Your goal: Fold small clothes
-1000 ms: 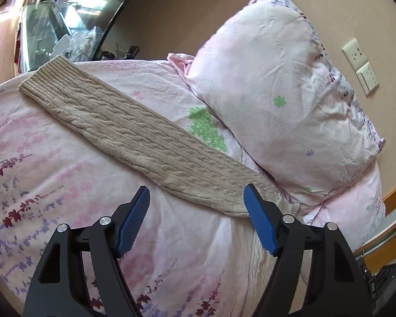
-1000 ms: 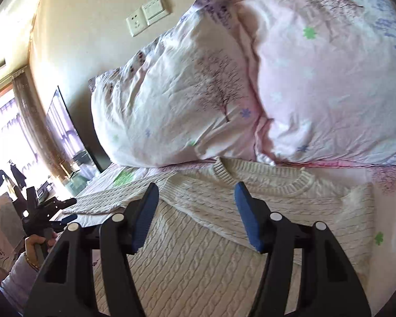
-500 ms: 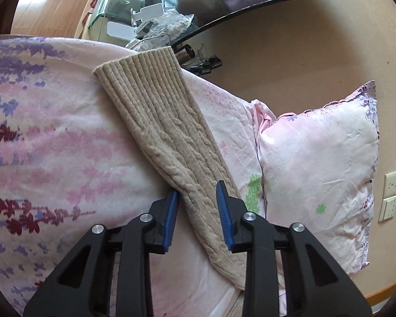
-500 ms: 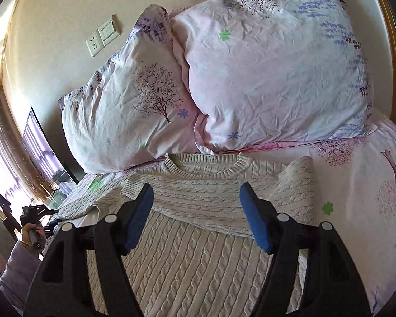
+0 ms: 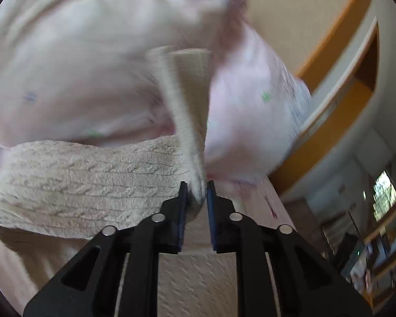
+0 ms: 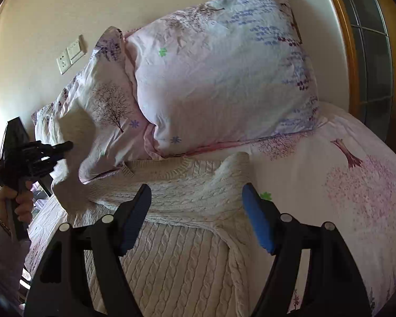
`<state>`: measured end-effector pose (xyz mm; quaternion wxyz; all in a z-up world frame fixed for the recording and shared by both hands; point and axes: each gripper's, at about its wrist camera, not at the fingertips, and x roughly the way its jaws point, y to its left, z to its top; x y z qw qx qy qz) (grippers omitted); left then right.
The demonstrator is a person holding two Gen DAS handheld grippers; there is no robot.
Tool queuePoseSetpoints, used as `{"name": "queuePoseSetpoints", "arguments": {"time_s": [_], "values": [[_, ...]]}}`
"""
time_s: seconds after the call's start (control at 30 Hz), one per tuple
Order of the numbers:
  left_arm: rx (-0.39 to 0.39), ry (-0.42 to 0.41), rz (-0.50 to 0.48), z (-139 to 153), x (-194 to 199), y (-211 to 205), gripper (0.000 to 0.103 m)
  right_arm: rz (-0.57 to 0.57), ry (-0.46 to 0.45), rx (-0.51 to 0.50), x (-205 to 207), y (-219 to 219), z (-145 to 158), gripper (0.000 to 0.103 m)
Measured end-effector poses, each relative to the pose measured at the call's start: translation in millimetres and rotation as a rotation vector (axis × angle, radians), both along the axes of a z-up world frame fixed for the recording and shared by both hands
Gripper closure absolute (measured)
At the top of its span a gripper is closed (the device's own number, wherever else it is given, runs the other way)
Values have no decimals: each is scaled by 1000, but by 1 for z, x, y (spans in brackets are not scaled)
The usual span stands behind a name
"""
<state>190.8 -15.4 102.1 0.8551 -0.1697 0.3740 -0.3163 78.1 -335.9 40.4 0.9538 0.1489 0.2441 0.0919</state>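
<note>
Step in hand: folding a sleeve across the body of the cable-knit sweater (image 6: 177, 243), which lies flat on the bed (image 6: 356, 185) with its collar just below the pillows (image 6: 219, 79).

Left tool (image 5: 196, 192): closed on the sleeve (image 5: 190, 121), which rises from its jaws; the view is blurred, so the depth of grip is uncertain.

Right tool (image 6: 196, 216): jaws apart, holding nothing, above the chest, where a sleeve already lies folded.

Next move, as judged: lay the held sleeve over the chest and release it.
</note>
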Motion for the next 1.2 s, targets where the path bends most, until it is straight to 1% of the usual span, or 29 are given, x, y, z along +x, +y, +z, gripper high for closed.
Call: {"name": "queuePoseSetpoints", "arguments": {"time_s": [0.03,0.07,0.1,0.13,0.17,0.2,0.23,0.27,0.33,0.37,0.4,0.43,0.5,0.57,0.6,0.63,0.67,0.7,0.73,0.77,0.8,0.83,0.9,0.97,1.0,1.03,1.1,1.2], "values": [[71,41,-75,-16,0,-35,76,-11,26,7,0,-4,-5,32],[147,70,-118,-30,-3,-58,76,-12,51,19,-3,-9,-9,32],[190,81,-139,-40,-10,-67,76,-7,69,33,-7,-14,-13,32],[203,75,-139,-44,-20,-62,75,-2,85,42,-13,-20,-17,32],[219,61,-115,-46,-32,-49,73,6,104,49,-20,-26,-21,32],[236,45,-72,-46,-46,-30,59,16,123,60,-27,-32,-26,32],[245,33,-24,-46,-60,-8,44,33,149,81,-35,-37,-33,32],[259,26,28,-46,-75,16,39,48,175,107,-41,-42,-40,32],[311,45,124,-50,-99,63,38,78,232,185,-55,-49,-57,33],[330,65,159,-54,-112,84,38,90,262,225,-62,-51,-66,36],[343,89,191,-57,-118,104,38,104,286,258,-69,-51,-74,42],[350,117,216,-64,-134,121,38,117,308,276,-75,-49,-81,47],[344,172,255,-78,-157,145,38,125,342,268,-89,-42,-93,52],[314,205,266,-91,-176,157,38,137,324,257,-105,-35,-96,54],[293,221,269,-98,-185,160,39,157,325,269,-111,-33,-97,62],[263,224,263,-102,-194,160,39,190,334,295,-116,-29,-99,71],[247,194,264,-102,-204,159,41,221,344,316,-121,-25,-102,75],[214,201,239,-104,-212,156,49,246,357,319,-125,-20,-105,80],[178,203,221,-106,-222,154,54,269,368,312,-131,-14,-108,84],[146,211,198,-108,-229,149,57,293,375,312,-136,-9,-110,86],[132,209,189,-109,-236,146,59,322,381,321,-140,-4,-113,92],[123,211,178,-110,-242,143,67,340,380,330,-144,-1,-114,93],[81,234,154,-115,-247,140,76,356,361,335,-147,3,-112,94],[80,224,156,-116,-246,139,88,364,328,347,-146,4,-105,95],[65,226,157,-116,-243,140,95,369,305,349,-143,4,-98,95],[41,224,159,-113,-237,143,96,372,269,343,-141,4,-88,95],[11,187,158,-98,-220,147,96,375,186,327,-128,1,-62,96],[19,72,191,-58,-179,149,96,357,50,311,-93,-6,-18,96]]}}
